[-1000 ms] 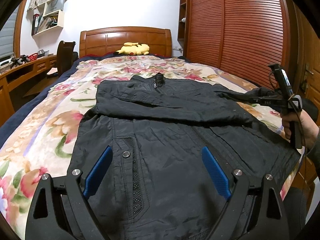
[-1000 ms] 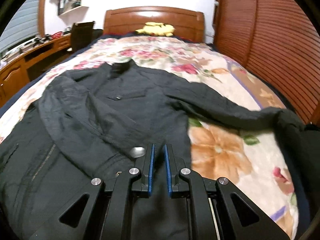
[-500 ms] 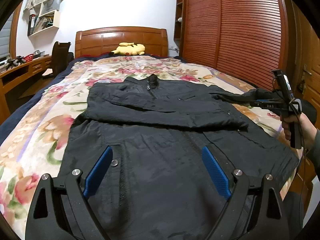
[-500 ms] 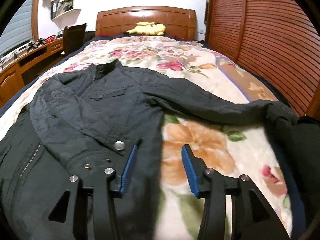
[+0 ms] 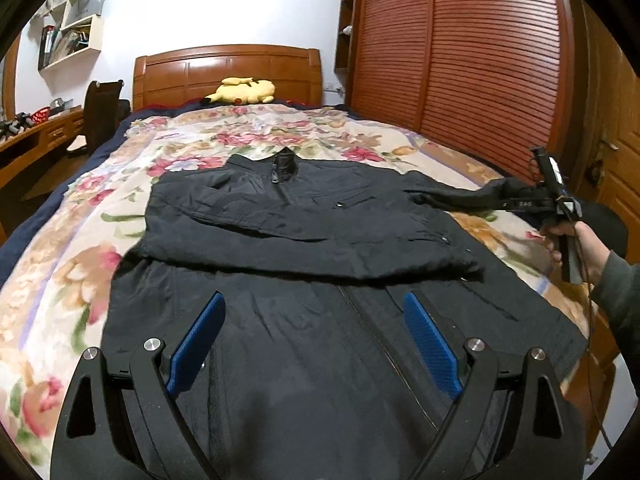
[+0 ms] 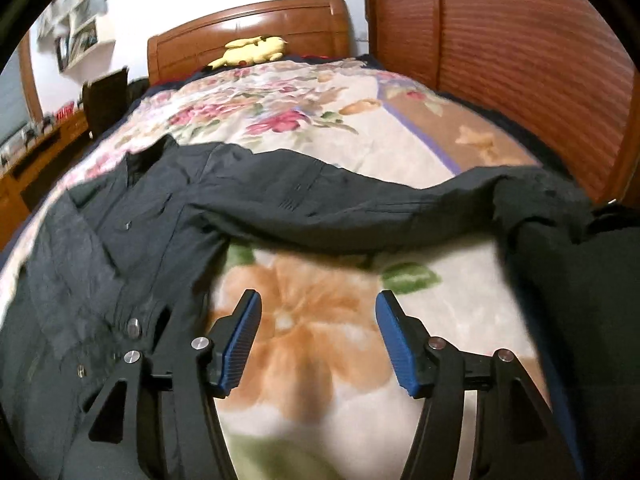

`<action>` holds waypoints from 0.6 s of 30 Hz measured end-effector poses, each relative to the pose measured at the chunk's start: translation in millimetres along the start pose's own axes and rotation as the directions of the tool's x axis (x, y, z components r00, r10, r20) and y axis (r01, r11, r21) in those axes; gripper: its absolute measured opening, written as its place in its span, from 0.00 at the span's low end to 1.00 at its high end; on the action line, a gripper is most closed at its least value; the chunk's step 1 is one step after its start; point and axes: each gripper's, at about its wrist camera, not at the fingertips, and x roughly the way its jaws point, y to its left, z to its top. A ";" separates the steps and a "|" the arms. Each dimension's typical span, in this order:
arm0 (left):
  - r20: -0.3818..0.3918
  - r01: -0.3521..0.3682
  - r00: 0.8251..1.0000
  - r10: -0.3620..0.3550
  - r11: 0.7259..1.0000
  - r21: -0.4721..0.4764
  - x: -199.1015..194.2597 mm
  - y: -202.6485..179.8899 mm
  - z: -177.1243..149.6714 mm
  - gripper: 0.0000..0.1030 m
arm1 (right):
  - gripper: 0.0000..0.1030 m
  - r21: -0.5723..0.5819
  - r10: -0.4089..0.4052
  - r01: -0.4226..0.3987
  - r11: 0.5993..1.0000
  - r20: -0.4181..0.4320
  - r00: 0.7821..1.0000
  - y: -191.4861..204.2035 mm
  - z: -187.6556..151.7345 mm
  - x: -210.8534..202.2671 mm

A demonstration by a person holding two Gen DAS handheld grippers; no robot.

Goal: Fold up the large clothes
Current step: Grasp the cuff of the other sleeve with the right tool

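Observation:
A black jacket (image 5: 320, 220) lies face up on the floral bedspread (image 5: 80, 264), collar toward the headboard. One sleeve is folded across its chest (image 5: 304, 248). The other sleeve (image 6: 360, 208) stretches out to the right edge of the bed. My left gripper (image 5: 314, 300) hovers open over the jacket's lower front, with nothing between its blue pads. My right gripper (image 6: 318, 300) is over bare bedspread just right of the jacket's body and in front of the stretched sleeve. Its jaws are opening and hold nothing. In the left wrist view a hand (image 5: 568, 240) holds it at the far right.
A yellow plush toy (image 5: 244, 90) lies by the wooden headboard (image 5: 228, 68). Slatted wardrobe doors (image 5: 460, 60) run along the bed's right side. A desk and a dark chair (image 5: 100, 112) stand at the left. A dark bulky thing (image 6: 580, 300) sits at the bed's right edge.
My right gripper, shut over the folded sleeve's cuff a second ago, has opened and slid right, off the jacket onto bare bedspread. My left gripper has drifted slightly right, still open.

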 end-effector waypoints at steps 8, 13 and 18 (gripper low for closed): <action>0.005 -0.017 1.000 0.017 1.000 -0.006 25.0 4.7 21.5 0.96 | 0.60 0.136 0.007 -0.009 0.991 0.008 1.000 -23.8 17.4 36.7; 0.003 0.005 1.000 -0.005 1.000 -0.025 38.8 8.8 22.3 0.98 | 0.60 0.204 -0.036 0.031 0.978 0.018 0.999 -27.5 26.5 52.6; -0.010 -0.002 1.000 0.002 1.000 0.006 49.3 3.7 19.5 0.98 | 0.60 0.258 -0.083 0.089 0.962 -0.035 0.996 -28.6 28.3 71.9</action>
